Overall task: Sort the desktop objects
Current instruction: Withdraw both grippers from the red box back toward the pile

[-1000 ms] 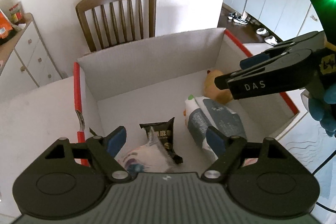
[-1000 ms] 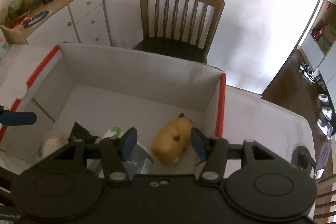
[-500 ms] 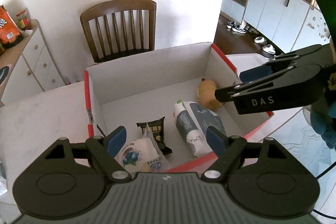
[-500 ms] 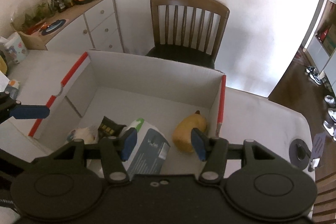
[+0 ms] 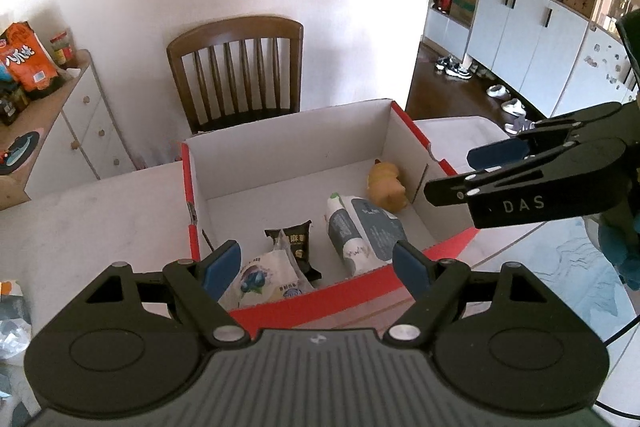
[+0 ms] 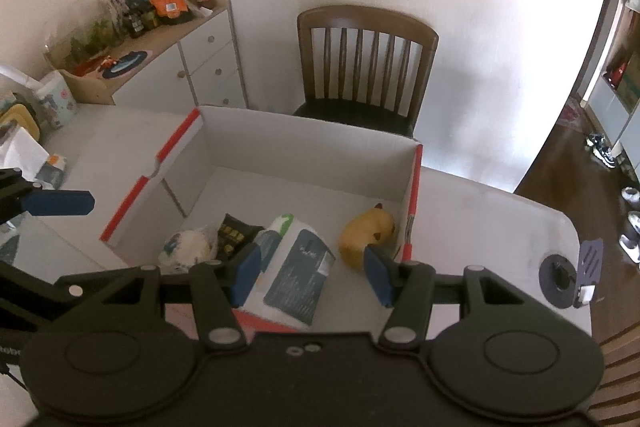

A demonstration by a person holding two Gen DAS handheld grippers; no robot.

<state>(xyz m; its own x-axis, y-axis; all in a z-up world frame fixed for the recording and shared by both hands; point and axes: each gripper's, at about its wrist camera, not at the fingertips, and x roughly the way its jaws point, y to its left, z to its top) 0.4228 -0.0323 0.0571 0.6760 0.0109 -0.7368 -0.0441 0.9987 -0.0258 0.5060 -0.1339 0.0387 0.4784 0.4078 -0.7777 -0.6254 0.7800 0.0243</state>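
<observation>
White table carried red-edged box near its middle, a dark round cap w/ tag near right edge, crumpled wrappers & papers at left.

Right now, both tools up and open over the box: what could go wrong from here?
1. The right tool hangs close above the red-edged box wall by the yellow toy; a careless swing could clip that wall.
2. The left tool looks down on the near wall, so dropping straight could catch it.
3. The black packet lies against the white pouch; they may drag together.
</observation>
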